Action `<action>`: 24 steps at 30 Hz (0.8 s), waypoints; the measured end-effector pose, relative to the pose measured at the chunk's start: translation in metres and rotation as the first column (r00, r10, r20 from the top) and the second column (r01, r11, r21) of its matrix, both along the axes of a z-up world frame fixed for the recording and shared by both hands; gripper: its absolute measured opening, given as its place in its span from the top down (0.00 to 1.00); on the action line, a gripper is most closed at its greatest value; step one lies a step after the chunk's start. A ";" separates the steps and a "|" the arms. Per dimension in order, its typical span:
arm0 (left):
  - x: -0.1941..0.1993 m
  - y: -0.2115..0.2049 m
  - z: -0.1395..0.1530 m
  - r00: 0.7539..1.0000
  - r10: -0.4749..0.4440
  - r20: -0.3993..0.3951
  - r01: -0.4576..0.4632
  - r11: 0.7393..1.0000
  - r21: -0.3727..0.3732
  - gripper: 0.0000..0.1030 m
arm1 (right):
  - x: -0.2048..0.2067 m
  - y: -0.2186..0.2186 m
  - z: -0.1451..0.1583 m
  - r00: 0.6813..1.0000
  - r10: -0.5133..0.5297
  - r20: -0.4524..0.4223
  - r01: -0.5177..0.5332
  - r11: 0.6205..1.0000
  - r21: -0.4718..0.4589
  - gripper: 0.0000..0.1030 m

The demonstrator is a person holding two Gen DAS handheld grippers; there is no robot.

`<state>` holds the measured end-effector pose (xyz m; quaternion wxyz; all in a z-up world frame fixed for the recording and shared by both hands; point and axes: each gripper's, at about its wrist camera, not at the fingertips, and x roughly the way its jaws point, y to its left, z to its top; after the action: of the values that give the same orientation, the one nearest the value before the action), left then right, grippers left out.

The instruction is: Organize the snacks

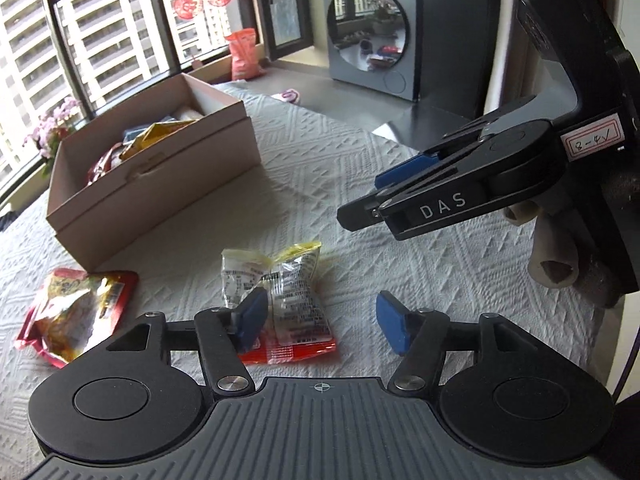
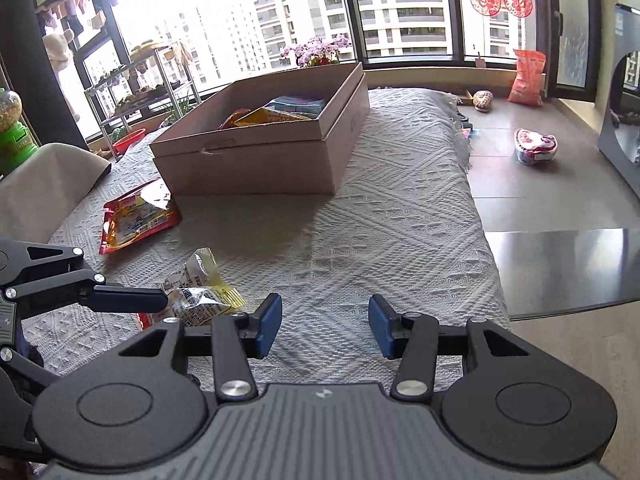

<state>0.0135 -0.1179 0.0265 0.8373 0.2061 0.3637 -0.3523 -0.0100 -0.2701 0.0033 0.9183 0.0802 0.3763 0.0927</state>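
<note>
Left gripper [image 1: 322, 322]: jaws stand apart with nothing pressed between them; it hangs low over the cloth with one blue pad in front of the silver packet — placed, I judge, to line up a pick.
Right gripper [image 2: 323, 328]: jaws part-way open and empty, over bare cloth just right of the silver packet; it looks to be waiting its turn, out of the other's way.
Silver packet [image 1: 280, 288]: lies flat on the white cloth [image 1: 320, 168], yellow at the far end and red at the near end, a little in front of the box — still to be put away.
Red packet [image 1: 76, 312]: flat on the cloth further left, near the box's front corner, touched by neither gripper.
Box [image 2: 280, 160]: open cardboard box standing at the far side of the cloth, within reach of both hands.
Box contents: several snacks already inside — a yellow pack, a blue one and something red; the rest is hidden by the wall.
Progress: partly done, I judge; two packets remain outside.
</note>
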 end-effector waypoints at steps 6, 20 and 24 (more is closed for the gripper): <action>0.010 0.018 0.005 0.985 0.143 0.097 -0.141 0.990 -0.023 0.42 | -0.003 -0.002 0.000 1.000 -0.006 0.004 0.006 1.000 0.003 0.53; 0.043 -0.001 -0.010 0.985 0.150 -0.083 -0.162 0.974 -0.160 0.37 | 0.004 0.010 0.019 0.998 -0.038 0.057 0.044 0.994 -0.103 0.47; 0.035 -0.018 -0.017 0.994 0.111 -0.012 -0.112 0.989 -0.102 0.31 | 0.004 0.007 0.026 0.996 -0.050 0.067 0.057 0.993 -0.100 0.47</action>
<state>0.0481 -0.1361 0.0090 0.8641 0.1413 0.3586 -0.3238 -0.0063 -0.2634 0.0289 0.9351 0.0402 0.3484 0.0514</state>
